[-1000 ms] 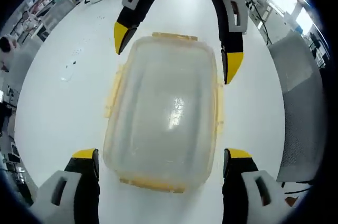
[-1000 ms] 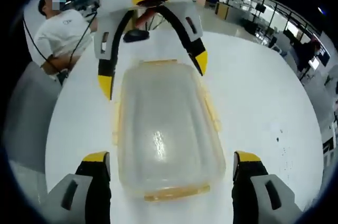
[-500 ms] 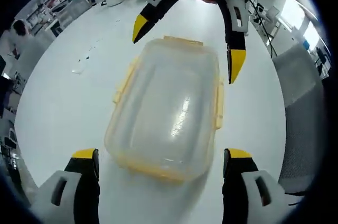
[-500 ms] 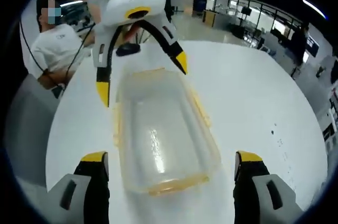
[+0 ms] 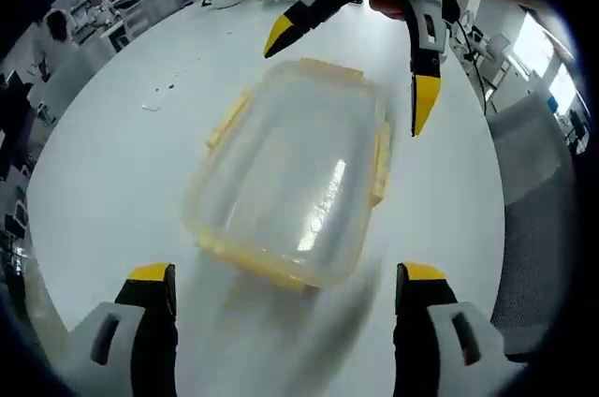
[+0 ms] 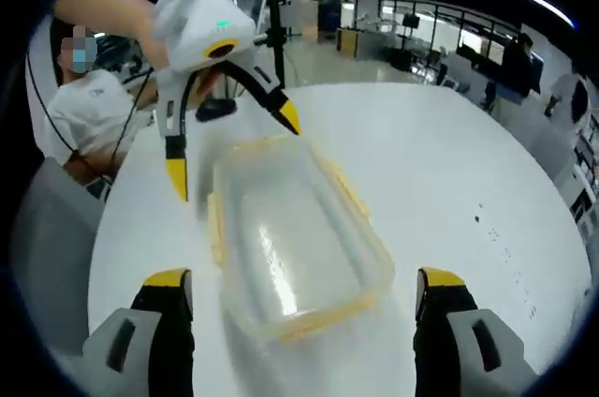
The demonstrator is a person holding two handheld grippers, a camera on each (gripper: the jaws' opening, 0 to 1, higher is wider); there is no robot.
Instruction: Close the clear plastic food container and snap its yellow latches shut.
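White tabletop (image 5: 112, 172) spreads under both our views, with office desks and a person in a white shirt (image 6: 89, 102) behind. Our left gripper (image 5: 279, 286) has its jaws spread wide, gripping nothing — the clear plastic food container (image 5: 290, 168) lies between and just ahead of them, lid on, blurred. Its yellow latches (image 5: 379, 158) run along the rim; we cannot tell whether they are snapped. Our right gripper (image 6: 304, 296) is likewise spread and empty, the container (image 6: 290, 233) ahead of its jaws. Each gripper shows across the container from the other, tips hovering at the far end — the right one (image 5: 351, 65) in the left gripper view, the left one (image 6: 229, 154) in the right gripper view.
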